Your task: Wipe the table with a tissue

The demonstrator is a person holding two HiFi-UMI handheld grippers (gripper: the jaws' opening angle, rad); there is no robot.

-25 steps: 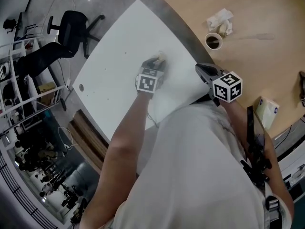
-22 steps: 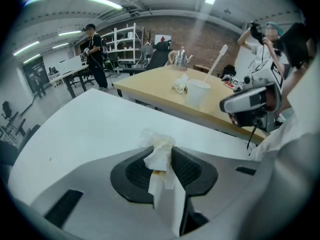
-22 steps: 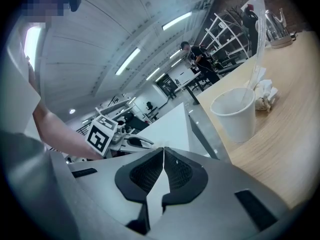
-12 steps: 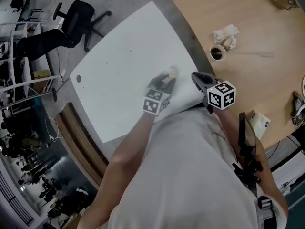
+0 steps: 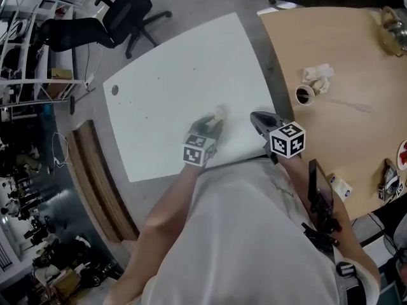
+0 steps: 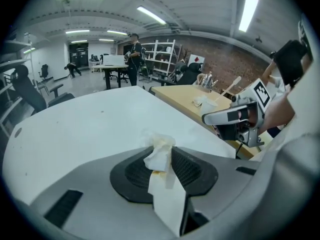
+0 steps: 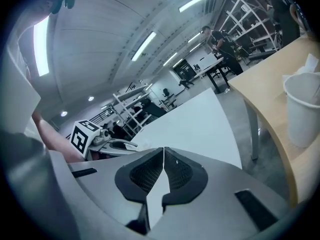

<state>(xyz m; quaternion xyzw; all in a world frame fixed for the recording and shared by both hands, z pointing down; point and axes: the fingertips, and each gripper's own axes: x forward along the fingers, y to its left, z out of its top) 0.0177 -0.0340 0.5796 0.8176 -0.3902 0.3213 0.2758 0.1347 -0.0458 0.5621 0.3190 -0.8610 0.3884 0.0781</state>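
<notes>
Looking at my feeds: the left hand-held gripper (image 5: 212, 122) is clamped on a crumpled tissue (image 6: 158, 151), low over the near part of the white surface (image 5: 178, 75). My right hand-held gripper (image 5: 259, 118) is squeezed shut with nothing in it, just off that surface's near corner, beside the wooden surface (image 5: 356, 68) with the paper cup (image 5: 305, 95).

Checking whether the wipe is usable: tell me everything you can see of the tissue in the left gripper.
The tissue is a small crumpled wad of thin white paper, pinched in the left gripper. A puckered tuft sticks out past the tips; a flat strip trails back between the jaws. A small brownish stain shows near the pinch. It is over the near part of the white table; contact there cannot be told.
</notes>
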